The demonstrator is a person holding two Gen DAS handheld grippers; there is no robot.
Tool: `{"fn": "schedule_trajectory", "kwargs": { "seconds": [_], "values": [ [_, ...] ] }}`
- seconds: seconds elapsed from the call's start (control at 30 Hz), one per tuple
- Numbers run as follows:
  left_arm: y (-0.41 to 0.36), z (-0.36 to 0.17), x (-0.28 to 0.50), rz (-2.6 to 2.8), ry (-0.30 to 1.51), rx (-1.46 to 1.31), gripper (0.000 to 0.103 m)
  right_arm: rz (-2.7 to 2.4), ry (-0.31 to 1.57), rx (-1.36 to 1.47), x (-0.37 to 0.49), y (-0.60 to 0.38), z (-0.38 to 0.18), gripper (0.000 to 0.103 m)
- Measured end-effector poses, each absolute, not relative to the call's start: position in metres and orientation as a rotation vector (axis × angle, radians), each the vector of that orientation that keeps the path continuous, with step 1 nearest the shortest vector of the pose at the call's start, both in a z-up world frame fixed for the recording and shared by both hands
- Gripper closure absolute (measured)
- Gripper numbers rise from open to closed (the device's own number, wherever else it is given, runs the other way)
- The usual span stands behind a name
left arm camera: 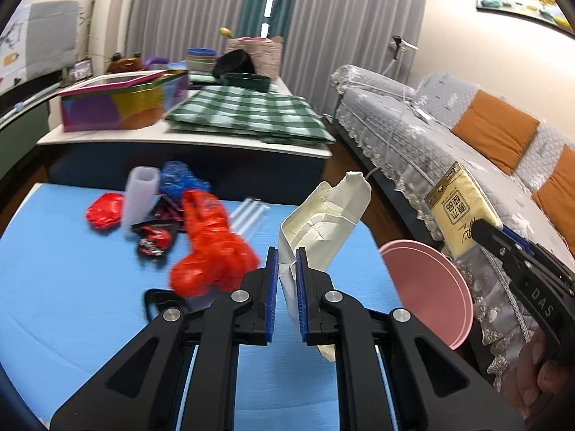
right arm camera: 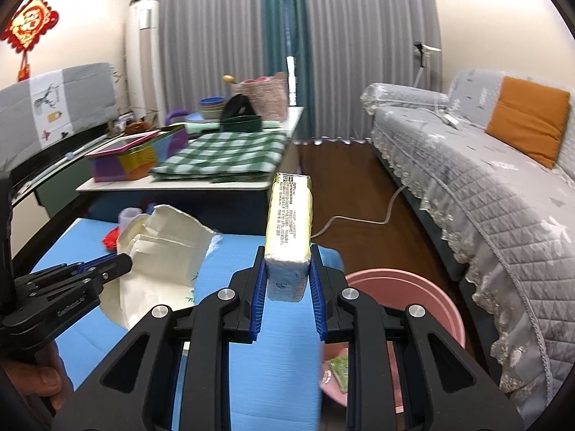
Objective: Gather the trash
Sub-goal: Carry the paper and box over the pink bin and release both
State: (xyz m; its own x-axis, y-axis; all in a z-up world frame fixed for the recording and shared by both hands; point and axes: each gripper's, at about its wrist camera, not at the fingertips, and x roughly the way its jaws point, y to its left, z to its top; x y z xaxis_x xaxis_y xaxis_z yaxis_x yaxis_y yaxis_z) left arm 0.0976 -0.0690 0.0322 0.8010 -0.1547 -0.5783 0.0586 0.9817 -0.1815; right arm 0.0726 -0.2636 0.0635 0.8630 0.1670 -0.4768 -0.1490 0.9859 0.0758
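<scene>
Black-framed with blue pads, the left claw (left arm camera: 286, 269) is clenched on a crumpled cream paper bag (left arm camera: 325, 215), held up over the blue counter (left arm camera: 72, 287) with the bag's open end rising away from the camera. Pointing slightly downward, the right claw (right arm camera: 287, 273) grips a yellow rectangular tissue pack (right arm camera: 289, 226) by its near end, so the pack stands out lengthwise beyond the pads, above the counter's edge. Just beside that edge, lower down, stands a pink round plastic bin (right arm camera: 413, 287). A red crumpled plastic bag (left arm camera: 212, 248), a blue wrapper (left arm camera: 178, 176) and a translucent cup (left arm camera: 140, 194) lie on the counter.
</scene>
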Motion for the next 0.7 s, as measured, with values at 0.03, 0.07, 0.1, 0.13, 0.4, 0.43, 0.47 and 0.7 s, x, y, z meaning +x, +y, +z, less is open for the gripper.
{"fn": "schedule_trajectory", "kwargs": {
  "seconds": [0.03, 0.07, 0.1, 0.13, 0.4, 0.43, 0.47, 0.7],
  "values": [
    [-0.075, 0.032, 0.098, -0.121, 0.631, -0.148, 0.093, 0.153, 0.505, 0.046, 0.073, -0.272, 0.063, 0.080],
    [-0.081, 0.032, 0.099, -0.129, 0.631, -0.139, 0.093, 0.143, 0.506, 0.052, 0.074, -0.277, 0.063, 0.080],
    [-0.086, 0.032, 0.100, -0.135, 0.632, -0.135, 0.093, 0.129, 0.508, 0.060, 0.075, -0.284, 0.062, 0.080],
    [-0.091, 0.033, 0.100, -0.143, 0.631, -0.132, 0.093, 0.120, 0.510, 0.066, 0.076, -0.289, 0.061, 0.080],
    [-0.140, 0.034, 0.112, -0.200, 0.624, -0.097, 0.093, 0.035, 0.512, 0.090, 0.085, -0.333, 0.059, 0.080],
    [-0.144, 0.034, 0.113, -0.207, 0.624, -0.096, 0.093, 0.023, 0.514, 0.095, 0.087, -0.339, 0.059, 0.080],
    [-0.152, 0.035, 0.115, -0.218, 0.622, -0.090, 0.093, 0.014, 0.517, 0.100, 0.088, -0.344, 0.059, 0.080],
    [-0.191, 0.033, 0.129, -0.265, 0.608, -0.036, 0.093, -0.034, 0.539, 0.130, 0.099, -0.371, 0.055, 0.080]
  ]
}}
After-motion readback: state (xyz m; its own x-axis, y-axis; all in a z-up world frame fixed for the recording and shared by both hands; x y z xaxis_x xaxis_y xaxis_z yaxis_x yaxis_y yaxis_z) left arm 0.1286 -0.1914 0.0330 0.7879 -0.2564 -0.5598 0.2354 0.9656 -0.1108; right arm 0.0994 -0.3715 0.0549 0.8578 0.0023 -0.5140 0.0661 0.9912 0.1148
